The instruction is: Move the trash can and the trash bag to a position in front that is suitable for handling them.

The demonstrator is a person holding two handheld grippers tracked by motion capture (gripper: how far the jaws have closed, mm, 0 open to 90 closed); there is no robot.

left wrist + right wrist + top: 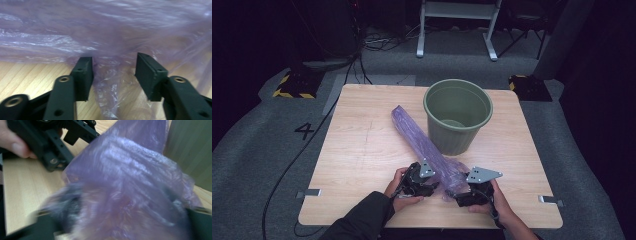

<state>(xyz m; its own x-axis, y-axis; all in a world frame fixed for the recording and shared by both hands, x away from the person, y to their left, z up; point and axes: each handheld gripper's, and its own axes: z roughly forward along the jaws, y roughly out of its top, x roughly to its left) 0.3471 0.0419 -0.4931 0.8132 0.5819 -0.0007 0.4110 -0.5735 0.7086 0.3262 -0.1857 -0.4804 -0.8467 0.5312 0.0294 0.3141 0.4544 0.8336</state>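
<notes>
The left gripper (pixel 113 72) stands apart astride the purple bag (pixel 424 142); the right gripper's (pixel 460 196) state is veiled by bag.

high view: above, facing forward-down on table (pixel 362 150) | 2 tool views: close, share purple bag (pixel 105 32)

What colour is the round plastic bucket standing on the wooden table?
The round plastic bucket is olive green, clearest in the high view.
</notes>
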